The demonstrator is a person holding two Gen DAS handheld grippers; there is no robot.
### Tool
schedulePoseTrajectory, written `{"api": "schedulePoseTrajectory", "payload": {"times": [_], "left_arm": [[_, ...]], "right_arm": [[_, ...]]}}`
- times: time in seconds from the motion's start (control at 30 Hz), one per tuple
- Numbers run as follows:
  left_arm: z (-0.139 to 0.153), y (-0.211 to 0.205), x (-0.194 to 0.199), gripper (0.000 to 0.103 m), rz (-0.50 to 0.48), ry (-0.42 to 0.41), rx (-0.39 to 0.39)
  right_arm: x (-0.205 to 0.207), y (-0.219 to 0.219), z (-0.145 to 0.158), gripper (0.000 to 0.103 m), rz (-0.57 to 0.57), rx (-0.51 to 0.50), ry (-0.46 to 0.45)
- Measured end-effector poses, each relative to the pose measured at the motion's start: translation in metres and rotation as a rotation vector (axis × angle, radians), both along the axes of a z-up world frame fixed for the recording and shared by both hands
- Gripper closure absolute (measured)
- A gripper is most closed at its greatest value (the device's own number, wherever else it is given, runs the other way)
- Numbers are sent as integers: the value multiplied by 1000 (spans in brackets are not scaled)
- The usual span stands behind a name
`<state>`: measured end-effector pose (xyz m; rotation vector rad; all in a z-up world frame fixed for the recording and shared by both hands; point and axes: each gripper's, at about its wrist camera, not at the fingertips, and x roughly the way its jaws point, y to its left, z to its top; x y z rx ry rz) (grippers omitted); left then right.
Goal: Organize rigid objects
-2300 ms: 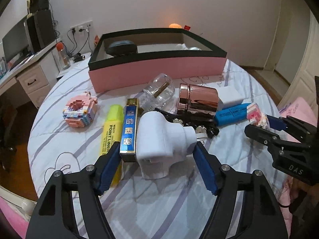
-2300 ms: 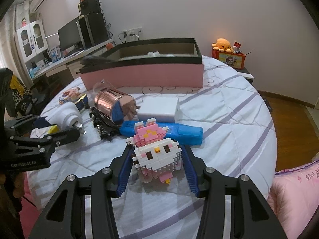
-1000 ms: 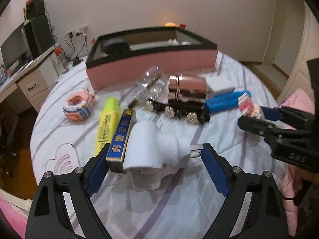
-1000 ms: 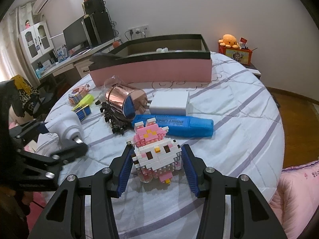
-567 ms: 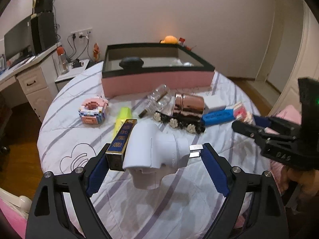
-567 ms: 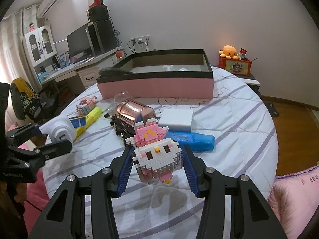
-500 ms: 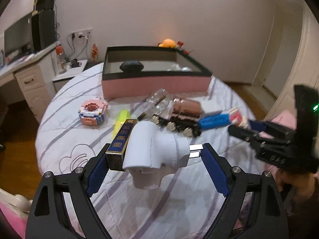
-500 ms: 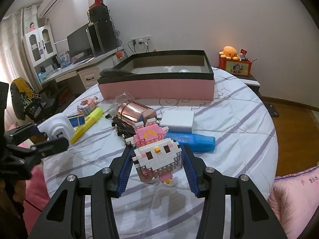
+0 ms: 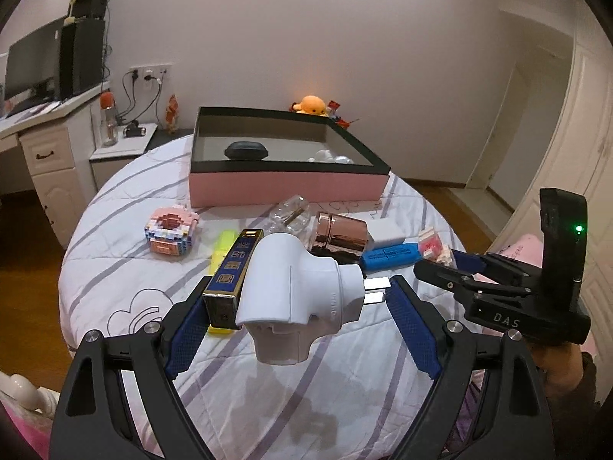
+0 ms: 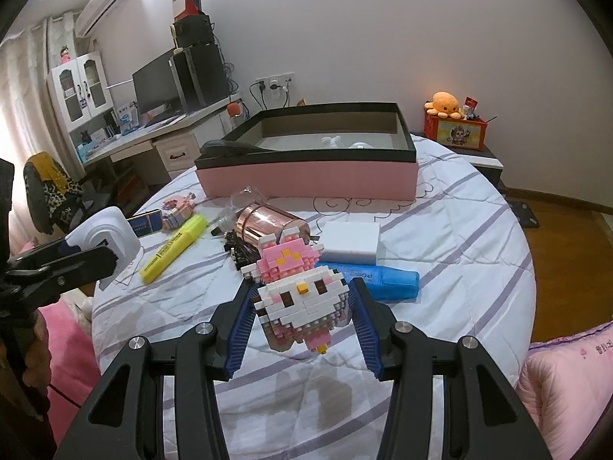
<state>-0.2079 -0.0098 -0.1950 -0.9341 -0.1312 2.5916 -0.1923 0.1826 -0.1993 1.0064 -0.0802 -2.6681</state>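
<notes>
Bedroom setup: round bed (image 10: 479, 237) under a striped white quilt, pink box (image 10: 306, 176) with black rim at the far side, loose items strewn in front of it.

Left tool (image 9: 299, 306): jaws spread wide, clamped across two things at once, the white plug adapter (image 9: 295, 291) and the blue-gold carton (image 9: 233, 268) pinched against its flank. Both are off the quilt. The right pad bears on the adapter's metal prongs (image 9: 375, 289), not on the body, a small hard contact that looks likely to pivot. Adapter is rigid smooth plastic, light, slippery; the carton is thin card and would crush or slide out if squeezed harder. Better hold, as I judge it: flat sides of the adapter body, one item per trip.

Right tool (image 10: 302, 306): jaws partly closed on the block-built bunny figure (image 10: 299, 287), pads on its two sides, figure lifted clear of the quilt. Stiff overall but made of tiny bricks, so fragile; ears and feet would probably snap off under side load. Gripping across the wide white body is the right place. Keep the force low and set it down, don't drop it.

On the quilt in front of the box: yellow highlighter (image 10: 174, 247), blue highlighter (image 10: 387, 280), white eraser-like block (image 10: 352, 241), rose-gold cylinder (image 10: 268, 226), clear bottle (image 9: 291, 214), second brick figure (image 9: 170, 232). The cylinder is lying on its side and will roll.

Box already has a dark oval case (image 9: 245, 151) and some small white pieces, too small to identify.
</notes>
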Motion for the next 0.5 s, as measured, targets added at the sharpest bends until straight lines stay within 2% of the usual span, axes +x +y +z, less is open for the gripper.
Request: {"api": "schedulePoseTrajectory", "payload": {"times": [0.17, 0.33, 0.5], "left_arm": [[-15, 6, -8, 14, -11, -23, -31], [-42, 7, -22, 12, 8, -124, -31], [-36, 3, -14, 11, 34, -105, -47]], "right_arm": [[-5, 3, -12, 53, -7, 3, -35], [-7, 2, -21, 53, 1, 6, -68], [-8, 2, -25, 53, 4, 5, -76]]}}
